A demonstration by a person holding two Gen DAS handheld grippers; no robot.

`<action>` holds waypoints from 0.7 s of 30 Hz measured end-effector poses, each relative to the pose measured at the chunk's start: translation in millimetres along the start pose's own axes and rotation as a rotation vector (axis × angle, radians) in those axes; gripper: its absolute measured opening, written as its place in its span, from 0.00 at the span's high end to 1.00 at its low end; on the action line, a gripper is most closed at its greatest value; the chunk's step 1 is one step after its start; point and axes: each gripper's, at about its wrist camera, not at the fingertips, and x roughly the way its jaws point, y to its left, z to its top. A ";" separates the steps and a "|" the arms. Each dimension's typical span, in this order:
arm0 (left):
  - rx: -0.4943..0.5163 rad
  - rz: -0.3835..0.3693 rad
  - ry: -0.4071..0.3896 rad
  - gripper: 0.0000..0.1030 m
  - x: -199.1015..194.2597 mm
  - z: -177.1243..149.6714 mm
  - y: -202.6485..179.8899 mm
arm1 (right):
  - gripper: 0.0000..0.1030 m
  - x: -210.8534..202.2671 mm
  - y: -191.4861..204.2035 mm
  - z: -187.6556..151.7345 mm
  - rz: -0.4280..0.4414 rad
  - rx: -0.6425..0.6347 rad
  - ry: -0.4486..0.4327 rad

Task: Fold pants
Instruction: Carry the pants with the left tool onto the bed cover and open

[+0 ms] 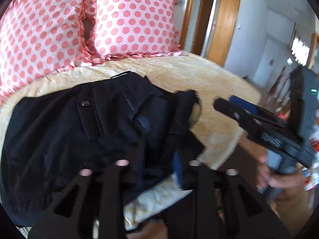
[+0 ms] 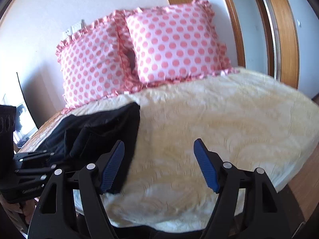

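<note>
Black pants (image 1: 83,127) lie bunched and partly folded on the cream bedspread (image 1: 199,75), waistband button up. My left gripper (image 1: 157,163) is right over their near edge; dark fabric lies between its fingers, and I cannot tell whether it grips. In the right wrist view the pants (image 2: 95,131) lie at the left. My right gripper (image 2: 159,159) is open and empty above the bedspread (image 2: 219,119), to the right of the pants. It also shows in the left wrist view (image 1: 225,105), held by a hand.
Two pink polka-dot pillows (image 1: 131,20) (image 2: 171,45) lean at the head of the bed. A wooden door frame (image 1: 225,20) and a doorway stand right of the bed. The bed's right edge (image 2: 299,159) drops to a wooden floor.
</note>
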 end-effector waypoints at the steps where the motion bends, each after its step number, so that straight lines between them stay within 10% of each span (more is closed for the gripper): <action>1: -0.032 -0.062 -0.019 0.35 -14.0 -1.3 6.0 | 0.29 -2.2 6.9 9.1 0.016 -0.023 -0.021; 4: -0.084 -0.027 -0.119 0.11 -54.2 -5.0 21.3 | 0.29 -4.2 28.8 25.8 0.083 -0.082 -0.064; 11: -0.133 0.358 -0.174 0.10 -74.9 -15.4 81.4 | 0.29 46.8 107.4 30.8 0.268 -0.239 0.056; 21: -0.154 0.389 -0.032 0.09 -43.8 -61.3 109.7 | 0.29 84.8 112.6 -29.1 0.132 -0.287 0.270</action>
